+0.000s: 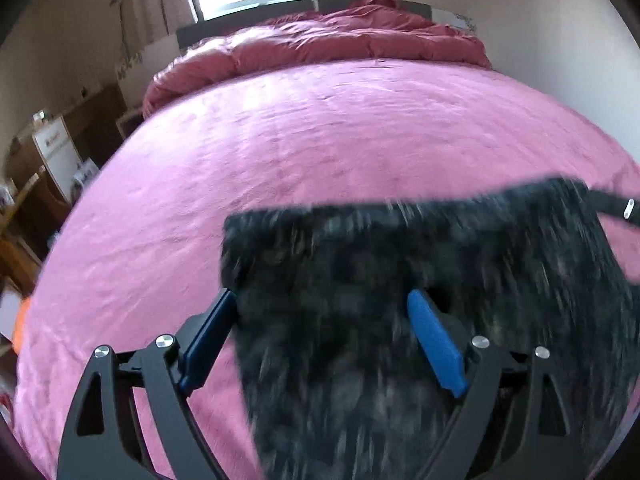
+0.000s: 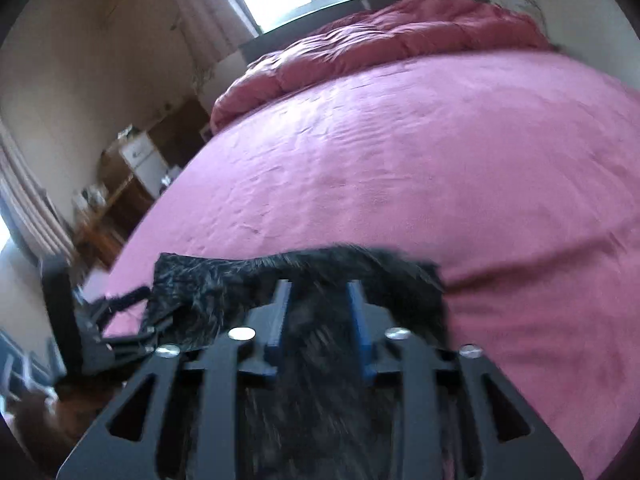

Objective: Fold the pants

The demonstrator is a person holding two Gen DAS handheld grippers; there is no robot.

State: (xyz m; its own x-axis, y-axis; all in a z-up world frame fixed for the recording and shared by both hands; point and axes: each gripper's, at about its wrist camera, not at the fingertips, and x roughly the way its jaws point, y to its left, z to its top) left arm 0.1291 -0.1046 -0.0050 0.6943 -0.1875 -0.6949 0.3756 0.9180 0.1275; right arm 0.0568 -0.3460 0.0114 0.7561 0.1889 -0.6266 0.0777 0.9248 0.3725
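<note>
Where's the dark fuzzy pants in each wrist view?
Left wrist: dark fuzzy pants fill the lower centre-right, between the tool's blue fingers.
Right wrist: pants at bottom centre, between the blue fingers.
Shared landmark: crumpled red duvet under the window.

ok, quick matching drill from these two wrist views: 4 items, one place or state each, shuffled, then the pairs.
Items:
1. pants
2. duvet
3. left claw
4. right claw

Place or state:
A. bunched at the bed's far end
B. jaws wide apart, fabric between them
C. dark, fuzzy, at the near edge of the sheet
D. jaws closer together over dark fabric

Pairs: 1-C, 2-A, 3-B, 4-D
</note>
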